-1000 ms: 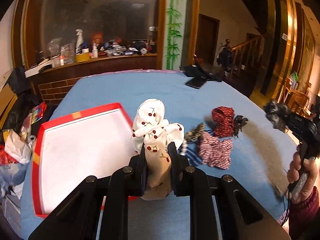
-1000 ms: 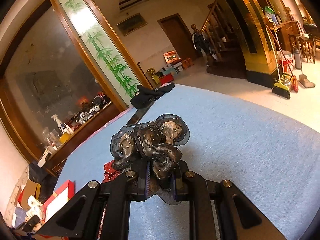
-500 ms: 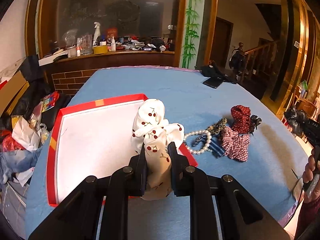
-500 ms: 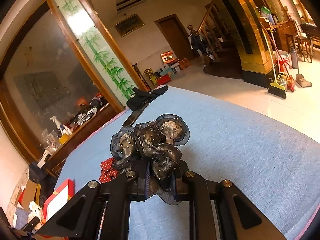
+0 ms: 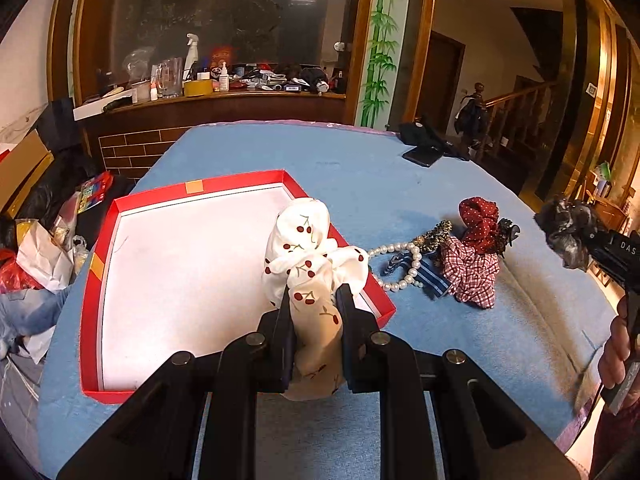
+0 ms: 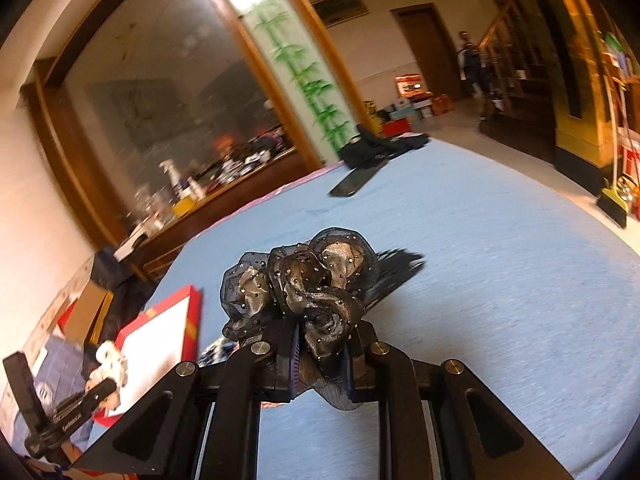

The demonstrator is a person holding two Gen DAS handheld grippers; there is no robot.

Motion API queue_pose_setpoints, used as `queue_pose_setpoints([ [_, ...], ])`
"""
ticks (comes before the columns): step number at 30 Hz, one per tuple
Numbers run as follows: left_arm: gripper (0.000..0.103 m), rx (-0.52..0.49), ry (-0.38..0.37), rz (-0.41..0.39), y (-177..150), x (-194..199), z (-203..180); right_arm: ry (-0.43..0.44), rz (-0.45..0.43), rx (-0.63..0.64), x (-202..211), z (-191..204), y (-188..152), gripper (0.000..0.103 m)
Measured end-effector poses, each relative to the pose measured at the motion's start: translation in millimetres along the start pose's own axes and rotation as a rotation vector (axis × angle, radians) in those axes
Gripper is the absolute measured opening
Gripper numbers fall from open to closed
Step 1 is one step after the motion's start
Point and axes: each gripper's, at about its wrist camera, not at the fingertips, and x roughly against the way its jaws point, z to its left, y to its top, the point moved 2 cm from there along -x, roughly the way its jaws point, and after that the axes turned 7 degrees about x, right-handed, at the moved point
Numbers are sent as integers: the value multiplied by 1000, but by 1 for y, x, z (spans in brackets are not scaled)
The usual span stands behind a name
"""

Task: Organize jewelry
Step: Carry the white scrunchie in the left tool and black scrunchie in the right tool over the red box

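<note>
White cherry-print scrunchie (image 5: pixel 310 280) sits clamped between the closed-in fingers of the left gripper (image 5: pixel 313 306), low centre of the left view, over the right edge of the red box (image 5: pixel 96 264); right of it pearls (image 5: pixel 404 264), a checked scrunchie (image 5: pixel 474 276) and a red dotted scrunchie (image 5: pixel 478 220) lie bunched on the blue cloth (image 5: pixel 360 168); only this view shows that pile; the right view, blurred, shows the right gripper (image 6: pixel 322 354) pinched on a dark organza scrunchie (image 6: pixel 304 284), box at lower left, phone (image 6: pixel 354 178) at upper centre; since a second ago the box has come nearer the left gripper, and the pearls are now uncovered.
</note>
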Motion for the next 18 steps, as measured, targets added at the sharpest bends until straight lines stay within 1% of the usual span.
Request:
queue_pose_setpoints([
  [4, 18, 20, 9, -1, 4, 0, 11, 65, 57, 36, -11, 25, -2, 18],
  [8, 18, 39, 44, -5, 20, -2, 26, 158, 118, 116, -23, 68, 0, 19],
  [9, 18, 42, 53, -8, 24, -2, 29, 192, 141, 135, -28, 80, 2, 20],
  [11, 18, 49, 78, -18, 38, -3, 38, 245, 180, 154, -38, 102, 7, 20],
  [13, 18, 52, 86, -25, 55, -7, 46, 295, 224, 171, -51, 124, 11, 21],
  [16, 19, 53, 108, -31, 80, -17, 56, 337, 270, 186, -75, 157, 21, 21],
  [18, 19, 74, 134, -33, 94, -28, 64, 338, 282, 206, -95, 180, 28, 22],
])
